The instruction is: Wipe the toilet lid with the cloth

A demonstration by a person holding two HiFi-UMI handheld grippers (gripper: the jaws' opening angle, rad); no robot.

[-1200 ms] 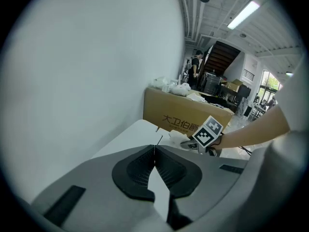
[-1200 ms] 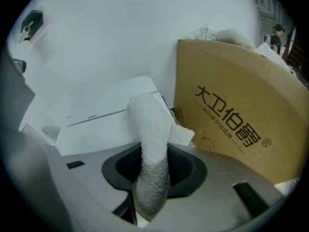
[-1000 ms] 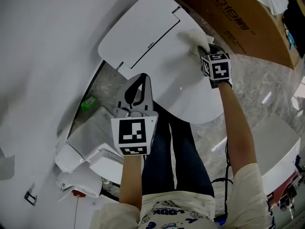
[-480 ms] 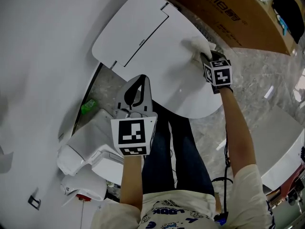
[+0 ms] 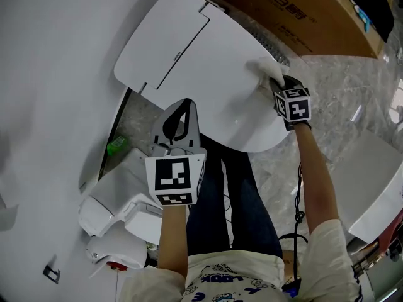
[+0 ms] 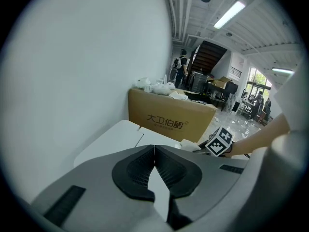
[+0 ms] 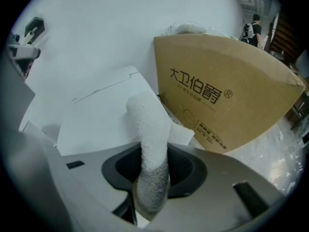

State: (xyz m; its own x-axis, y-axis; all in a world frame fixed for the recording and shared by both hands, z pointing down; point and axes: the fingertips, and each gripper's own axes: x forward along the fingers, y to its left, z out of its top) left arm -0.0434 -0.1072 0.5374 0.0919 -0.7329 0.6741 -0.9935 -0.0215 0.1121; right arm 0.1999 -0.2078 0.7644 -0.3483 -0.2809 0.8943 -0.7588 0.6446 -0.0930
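Progress: wiping looked under way. Your right claw (image 5: 274, 83) was clenched on the cloth (image 5: 264, 67), and the cloth's free end lay on the lid (image 5: 201, 61) at the edge nearest the box (image 5: 296, 8). Your left claw (image 5: 183, 102) hung by the lid's near rim, jaws together on nothing. No streaks or damp showed, so how much lid you had covered could not be told. I judged the broad middle and far end as likely left to do. Lid was down, so nothing beneath it showed. Box top carried white crumpled stuff (image 6: 157, 86), kind unclear.
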